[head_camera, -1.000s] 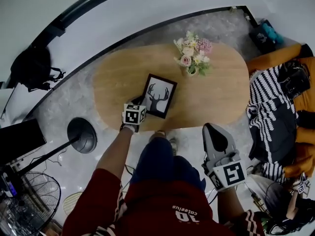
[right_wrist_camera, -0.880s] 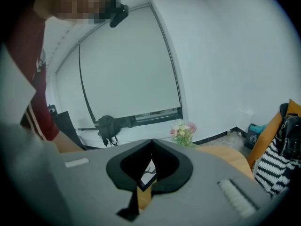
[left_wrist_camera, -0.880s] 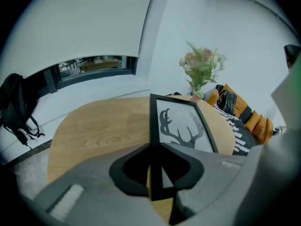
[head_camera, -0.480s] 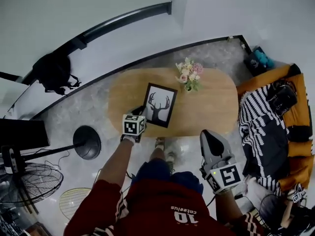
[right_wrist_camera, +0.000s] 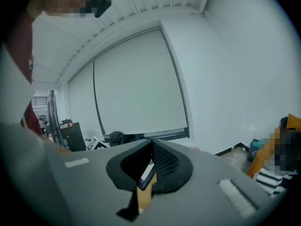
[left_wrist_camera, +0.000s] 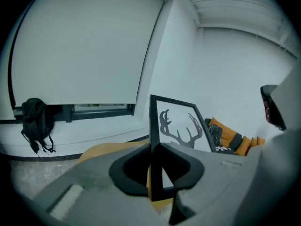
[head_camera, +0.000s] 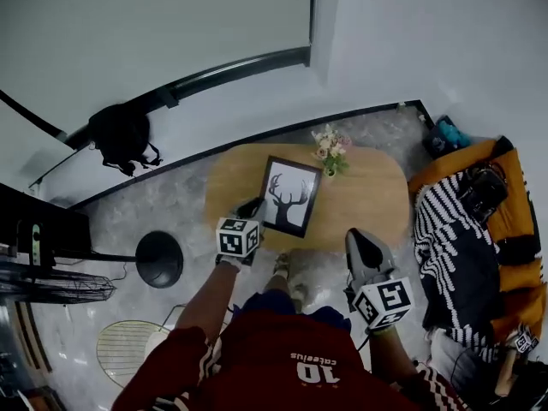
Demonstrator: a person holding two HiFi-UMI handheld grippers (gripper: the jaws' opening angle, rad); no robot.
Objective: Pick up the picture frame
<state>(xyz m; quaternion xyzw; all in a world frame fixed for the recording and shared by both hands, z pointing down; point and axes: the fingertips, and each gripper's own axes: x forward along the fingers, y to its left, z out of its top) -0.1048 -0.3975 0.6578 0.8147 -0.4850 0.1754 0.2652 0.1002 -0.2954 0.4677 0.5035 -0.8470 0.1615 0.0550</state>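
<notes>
The picture frame [head_camera: 291, 197] is black with a white print of a deer's antlers. It hangs tilted in the air above the oval wooden table [head_camera: 368, 199]. My left gripper [head_camera: 254, 205] is shut on its lower left edge. In the left gripper view the frame [left_wrist_camera: 181, 126] stands upright, and its left rail is pinched between the jaws of the left gripper [left_wrist_camera: 153, 147]. My right gripper [head_camera: 360, 236] hovers to the right, near the table's front edge and apart from the frame. In its own view the right gripper [right_wrist_camera: 150, 145] has its jaws closed tip to tip with nothing held.
A small vase of flowers [head_camera: 330, 148] stands on the table just behind the frame. An orange sofa with a striped blanket [head_camera: 454, 229] is at the right. A round black stand base [head_camera: 159, 258] and a black backpack [head_camera: 124, 135] sit on the floor at the left.
Both grippers have risen. The frame has gone up with the left gripper and now hangs well above the table, which looks smaller and farther below.
</notes>
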